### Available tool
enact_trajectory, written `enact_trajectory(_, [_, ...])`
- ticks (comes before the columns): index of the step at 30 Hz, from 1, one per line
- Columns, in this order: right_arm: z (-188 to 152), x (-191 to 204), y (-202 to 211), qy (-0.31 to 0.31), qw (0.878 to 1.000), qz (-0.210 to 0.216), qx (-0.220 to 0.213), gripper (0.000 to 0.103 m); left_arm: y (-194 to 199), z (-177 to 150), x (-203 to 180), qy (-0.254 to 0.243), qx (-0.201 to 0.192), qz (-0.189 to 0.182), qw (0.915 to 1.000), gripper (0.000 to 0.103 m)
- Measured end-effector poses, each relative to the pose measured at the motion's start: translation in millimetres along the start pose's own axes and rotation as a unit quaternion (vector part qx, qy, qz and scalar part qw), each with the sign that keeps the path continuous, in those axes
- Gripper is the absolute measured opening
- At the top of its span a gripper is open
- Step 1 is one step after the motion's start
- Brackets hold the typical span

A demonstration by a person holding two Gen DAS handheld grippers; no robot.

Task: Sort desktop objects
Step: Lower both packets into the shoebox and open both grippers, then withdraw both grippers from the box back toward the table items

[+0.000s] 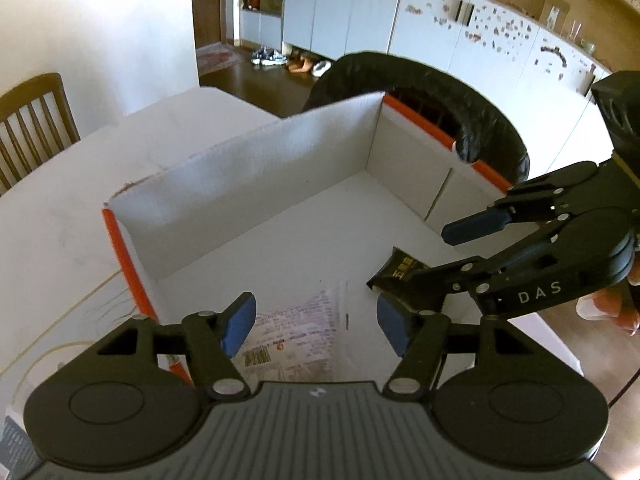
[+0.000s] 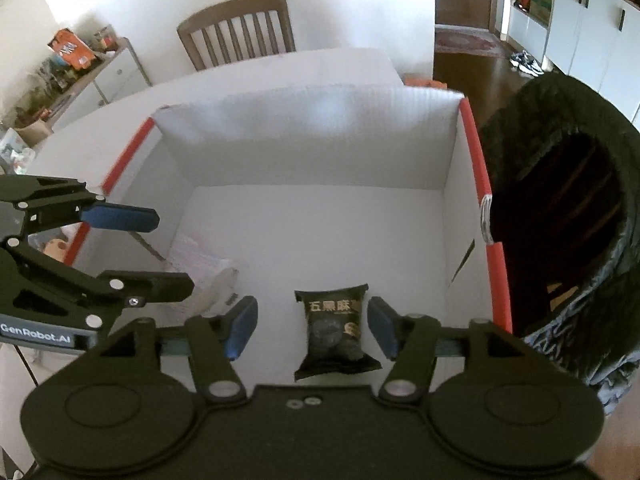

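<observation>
A white cardboard box with orange-red edge strips sits on the white table; it also shows in the right wrist view. A black snack packet lies on the box floor, also seen in the left wrist view. A white printed plastic bag lies on the box floor; it also shows in the right wrist view. My left gripper is open above the bag. My right gripper is open above the packet, touching nothing.
A black bin with a bag liner stands right beside the box, also visible in the left wrist view. A wooden chair stands at the table's far side. A cluttered side cabinet is at the left.
</observation>
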State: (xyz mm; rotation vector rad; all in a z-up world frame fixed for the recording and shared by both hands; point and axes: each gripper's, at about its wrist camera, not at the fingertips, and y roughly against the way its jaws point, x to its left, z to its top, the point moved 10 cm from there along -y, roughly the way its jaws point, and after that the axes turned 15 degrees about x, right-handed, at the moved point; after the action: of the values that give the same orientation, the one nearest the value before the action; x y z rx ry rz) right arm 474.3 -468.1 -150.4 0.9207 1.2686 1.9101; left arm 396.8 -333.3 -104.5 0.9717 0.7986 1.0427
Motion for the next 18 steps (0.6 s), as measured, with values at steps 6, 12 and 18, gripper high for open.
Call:
enact_trajectory(6, [-0.7, 13.3, 16.0, 0.012, 1.000, 0.015, -0.020, 0.064, 28.4, -7.3, -3.9, 0.014, -0.027, -0.013, 0.9995, 0.066])
enact_trajectory(12, [-1.0, 29.8, 30.7, 0.015, 0.999, 0.029, -0.039, 0.064, 54.3, -17.2, -6.0, 0.025, -0.055, -0.010, 0.9981, 0.066])
enact_trajectory(18, [-5.9, 46.2, 39.9, 0.015, 0.998, 0.038, -0.053, 0.065, 74.9, -28.7, -4.6, 0.033, -0.078, -0.014, 0.9963, 0.066])
